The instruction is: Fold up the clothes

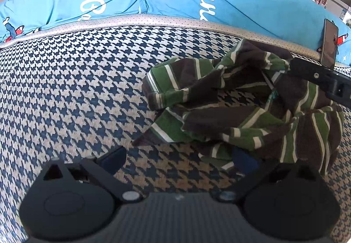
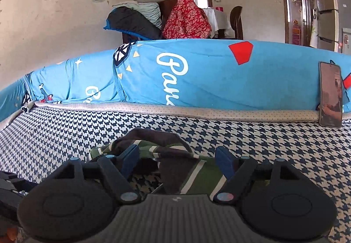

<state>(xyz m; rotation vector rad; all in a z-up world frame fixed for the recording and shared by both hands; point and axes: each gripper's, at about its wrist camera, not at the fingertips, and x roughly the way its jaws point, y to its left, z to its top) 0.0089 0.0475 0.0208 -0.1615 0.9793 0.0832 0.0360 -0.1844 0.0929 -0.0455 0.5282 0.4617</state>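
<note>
We hold the left gripper (image 1: pixel 178 158) low over the houndstooth cover (image 1: pixel 65 89) with its jaws spread wide and nothing between them. The striped shirt (image 1: pixel 241 107) lies crumpled ahead and to the right of this tool; its near hem overlaps the right fingertip (image 1: pixel 243 159), while the left fingertip stands over bare cover.

We hold the right gripper (image 2: pixel 177 162) released as well, jaws apart, directly above the same striped shirt (image 2: pixel 193 172). A raised fold of the garment sits between and just ahead of the two blue pads (image 2: pixel 129 159); we cannot tell whether either pad touches the cloth. In the left wrist view the right gripper (image 1: pixel 318 80) enters from the right edge, resting on the far right part of the garment.

Beyond both tools, a blue printed cushion (image 2: pixel 197 71) runs along the far edge of the cover. A phone (image 2: pixel 330 94) leans upright against it, ahead and to the right of the right gripper.
</note>
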